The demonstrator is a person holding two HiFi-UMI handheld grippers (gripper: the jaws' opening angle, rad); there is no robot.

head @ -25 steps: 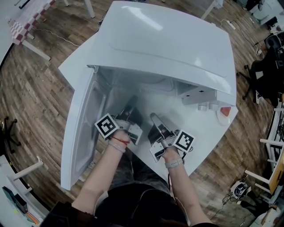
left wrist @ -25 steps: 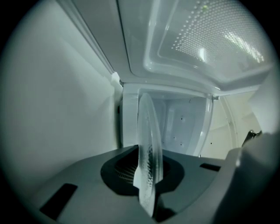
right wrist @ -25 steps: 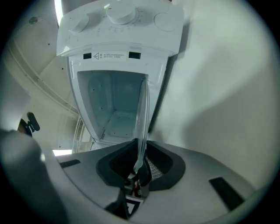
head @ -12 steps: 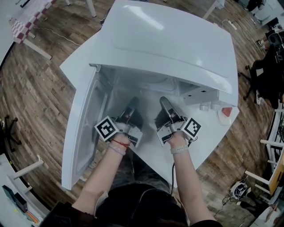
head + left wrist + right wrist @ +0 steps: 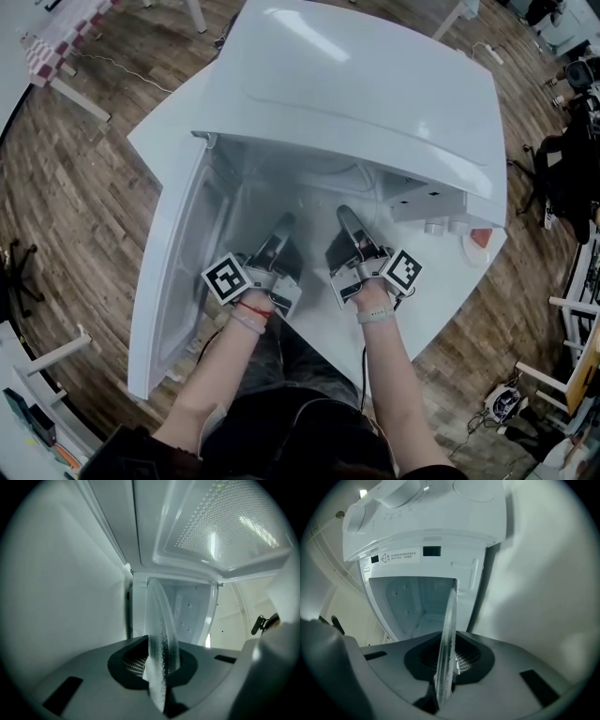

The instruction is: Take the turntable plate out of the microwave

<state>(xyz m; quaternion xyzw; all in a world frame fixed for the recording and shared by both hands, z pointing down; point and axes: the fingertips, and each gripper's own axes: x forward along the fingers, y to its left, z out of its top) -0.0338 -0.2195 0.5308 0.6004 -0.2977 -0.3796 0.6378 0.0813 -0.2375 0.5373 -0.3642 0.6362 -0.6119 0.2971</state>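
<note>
Glass plate (image 5: pixel 160 625) held at the microwave (image 5: pixel 375 103) opening.
The left tool (image 5: pixel 279 228) and right tool (image 5: pixel 349 223) each pinch its rim edge-on between their jaws, side by side.

The right gripper (image 5: pixel 346 223) now lies farther into the open mouth of the microwave (image 5: pixel 375 94) than a second ago, level with the left gripper (image 5: pixel 280 228) instead of trailing behind it.

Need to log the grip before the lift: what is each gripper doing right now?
Left gripper: shut on the glass turntable plate, at its rim.
Right gripper: shut on the same plate's rim.
</note>
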